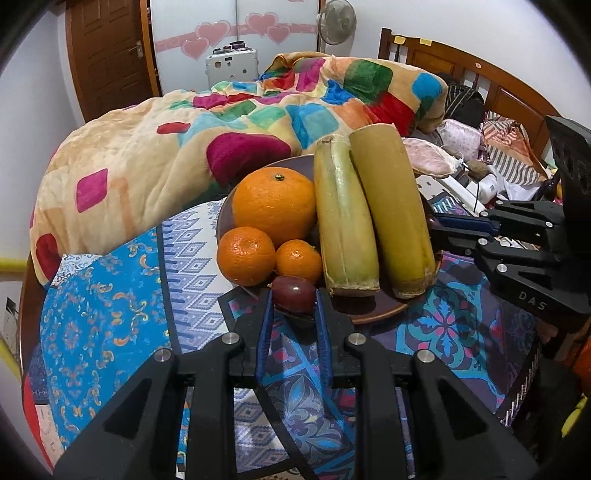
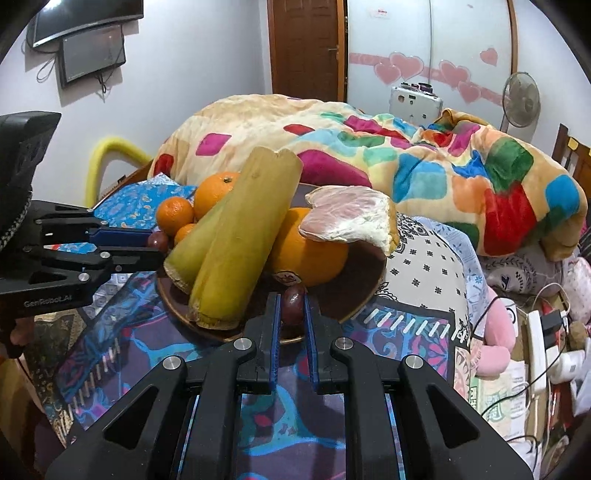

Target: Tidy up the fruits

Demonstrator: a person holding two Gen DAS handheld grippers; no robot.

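Note:
A brown plate [image 1: 373, 314] on a patterned cloth holds a large orange [image 1: 273, 205], two small mandarins [image 1: 245, 256], and two sugarcane pieces [image 1: 391, 206]. My left gripper [image 1: 293, 301] is shut on a dark red grape [image 1: 293, 293] at the plate's near rim. In the right wrist view the same plate [image 2: 347, 306] also carries a second orange [image 2: 310, 254] and a peeled pomelo piece [image 2: 347, 218]. My right gripper [image 2: 291, 306] is shut on another red grape [image 2: 293, 301] at the plate's rim. Each gripper shows from the side in the other view [image 1: 432, 225] [image 2: 159, 242].
A colourful quilt [image 1: 184, 140] is heaped behind the plate. A wooden headboard [image 1: 480, 74], clothes and a power strip [image 2: 539, 343] lie to the right. A fan [image 1: 336, 22] and a door [image 1: 107, 55] stand at the back.

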